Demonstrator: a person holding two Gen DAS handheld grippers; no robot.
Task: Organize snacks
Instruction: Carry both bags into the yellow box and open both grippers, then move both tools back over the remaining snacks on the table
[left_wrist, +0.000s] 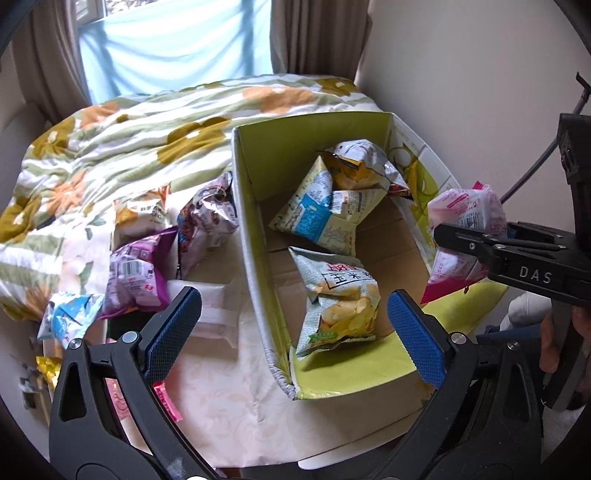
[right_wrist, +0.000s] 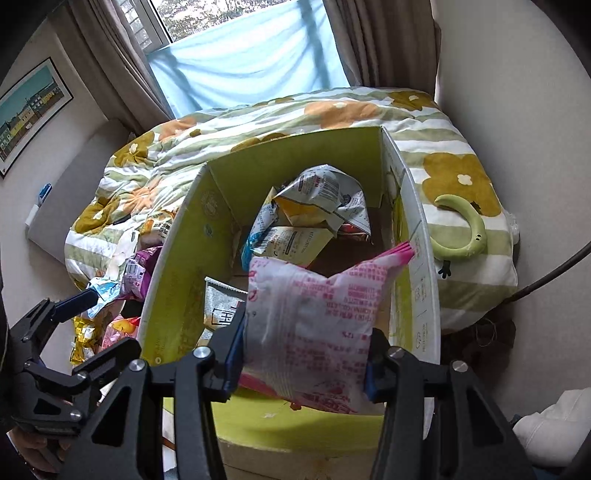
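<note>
A bed fills the room's far side, covered by a quilt (left_wrist: 155, 122) striped in green and white with large ochre and orange flowers. Behind it, brown curtains (right_wrist: 110, 62) frame a window (right_wrist: 236, 48) whose lower part is screened by pale blue cloth. A framed picture (right_wrist: 29, 107) hangs on the left wall, and a green crescent-shaped item (right_wrist: 469, 229) lies on the quilt to the right of the box.

In front of the bed, a cream-patterned cloth covers the counter (left_wrist: 236, 398). On it stands an open cardboard box (left_wrist: 280, 147) with yellow-green inner walls. Three snack bags lie inside: a corn-chip bag (left_wrist: 340, 310) nearest, a blue-and-cream bag (left_wrist: 321, 214) behind it, and a silver-and-yellow bag (left_wrist: 362, 162) at the back. Left of the box, loose snacks are heaped on the counter, among them a purple bag (left_wrist: 136, 269) and a silver crumpled bag (left_wrist: 210, 214).

The left tool (left_wrist: 293, 328) stands wide, its blue pads apart and nothing between them, poised over the box's near-left wall. The right tool (right_wrist: 304, 354) is closed on a pink-and-white snack bag (right_wrist: 314, 317), which it holds above the box's near right side, clear of the bags inside.
</note>
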